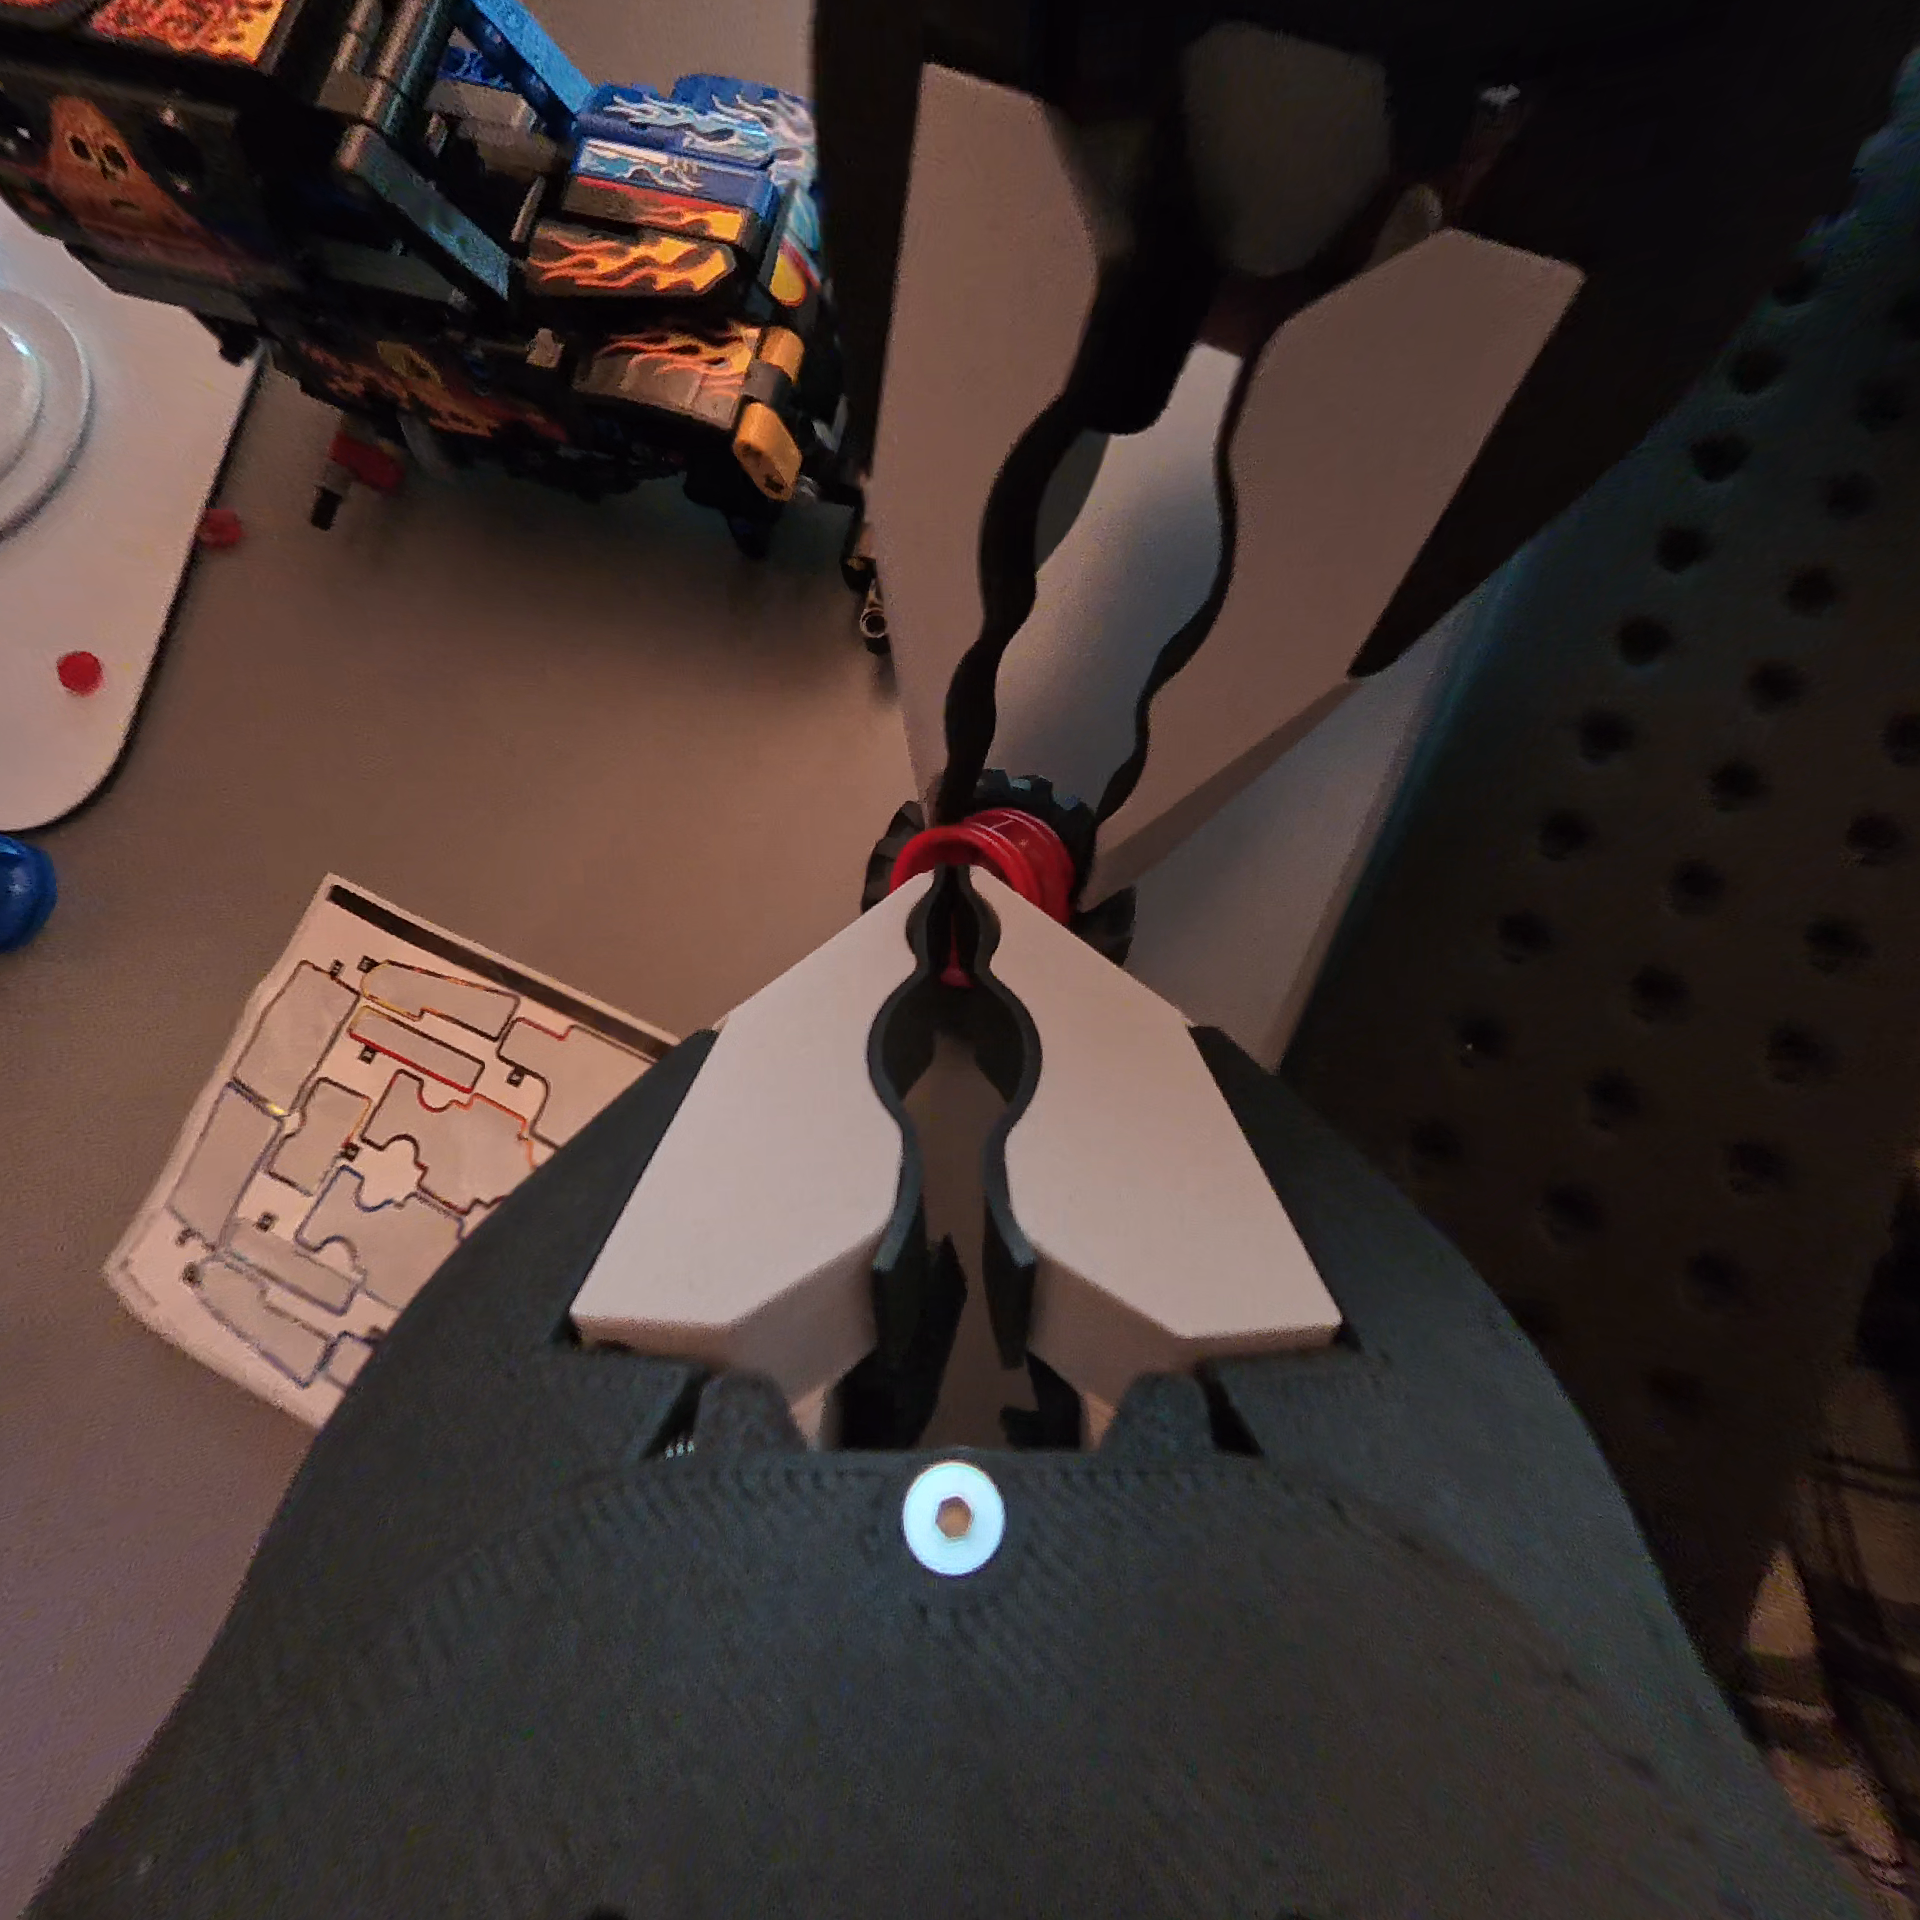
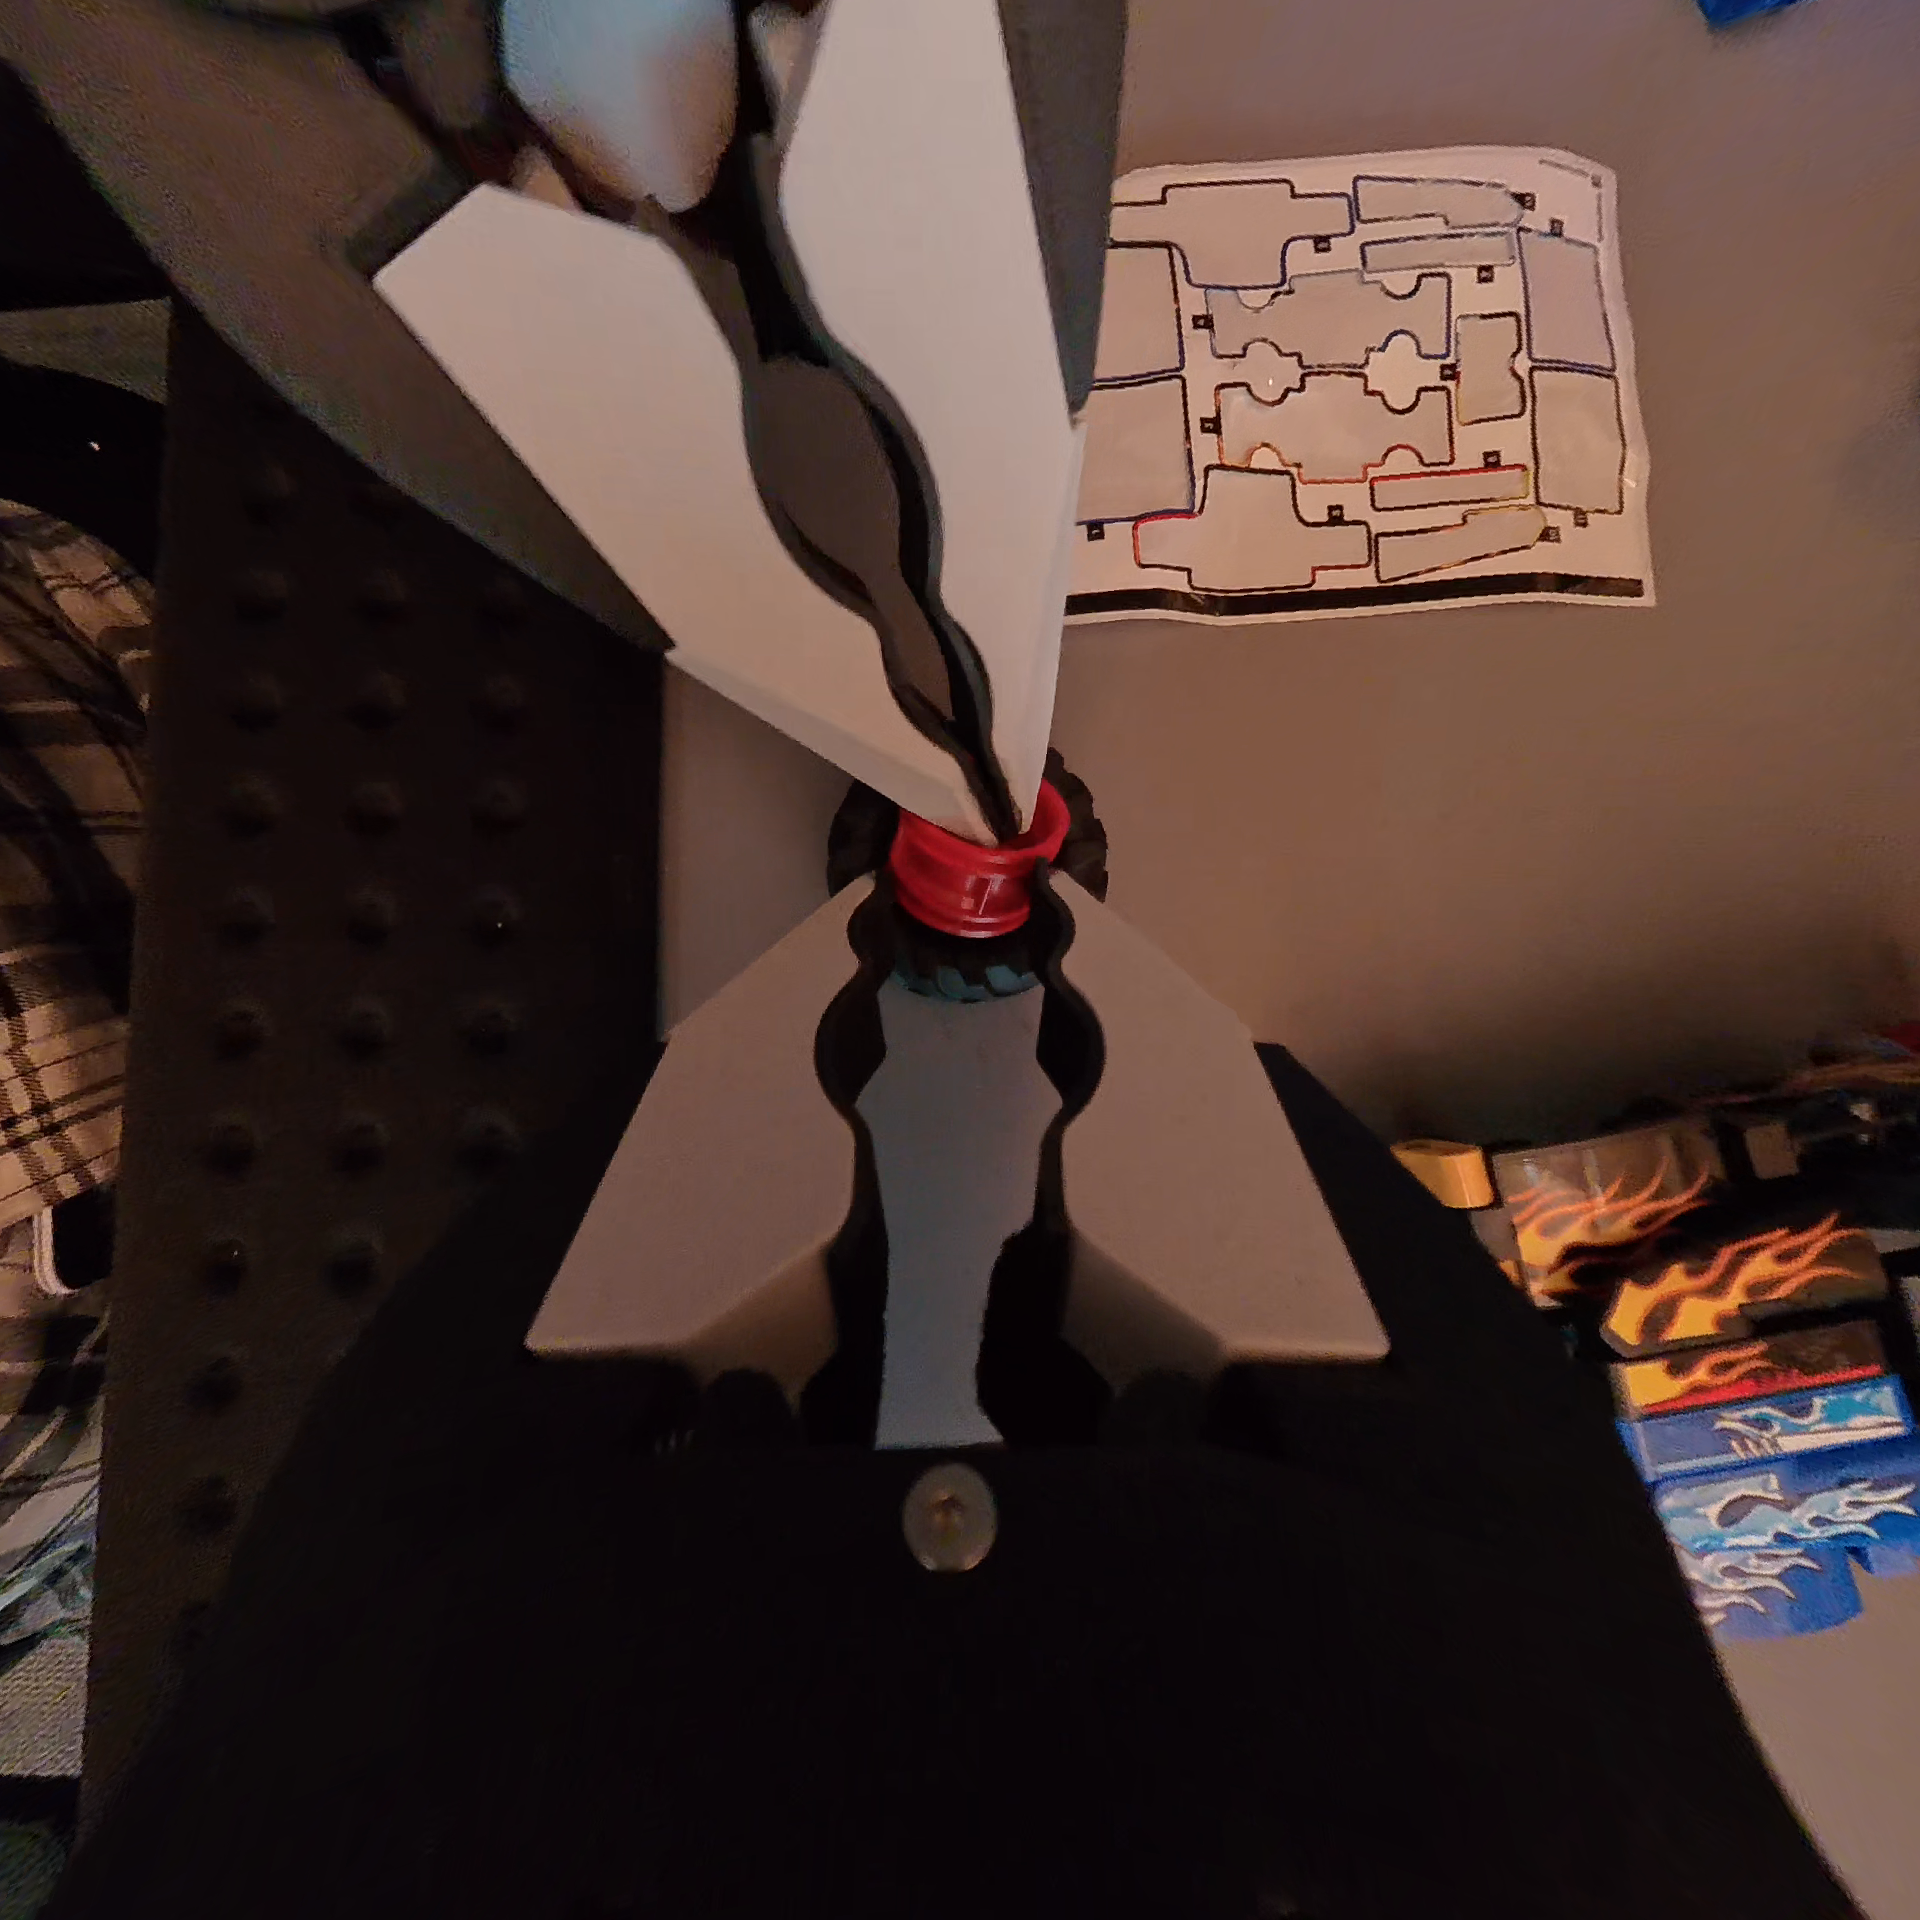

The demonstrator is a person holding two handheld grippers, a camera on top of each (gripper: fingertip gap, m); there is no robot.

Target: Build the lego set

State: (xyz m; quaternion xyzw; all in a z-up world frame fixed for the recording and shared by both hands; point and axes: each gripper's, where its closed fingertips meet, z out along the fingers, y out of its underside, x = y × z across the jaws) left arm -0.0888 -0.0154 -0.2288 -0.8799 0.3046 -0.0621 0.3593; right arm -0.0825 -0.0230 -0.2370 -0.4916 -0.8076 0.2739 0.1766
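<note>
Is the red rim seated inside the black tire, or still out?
Partly in. The red rim sticks out of the black tire, its ribbed barrel exposed between both grippers' fingers.

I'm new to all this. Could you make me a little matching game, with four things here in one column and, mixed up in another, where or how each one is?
Things:
1. red hub
2. tyre
3. sticker sheet
4. model

States:
A. lying flat on the table
B. covered in flame patterns
C. pinched at its rim by the left gripper
D. between the fingers of the right gripper

Pairs: 1-C, 2-D, 3-A, 4-B
</note>
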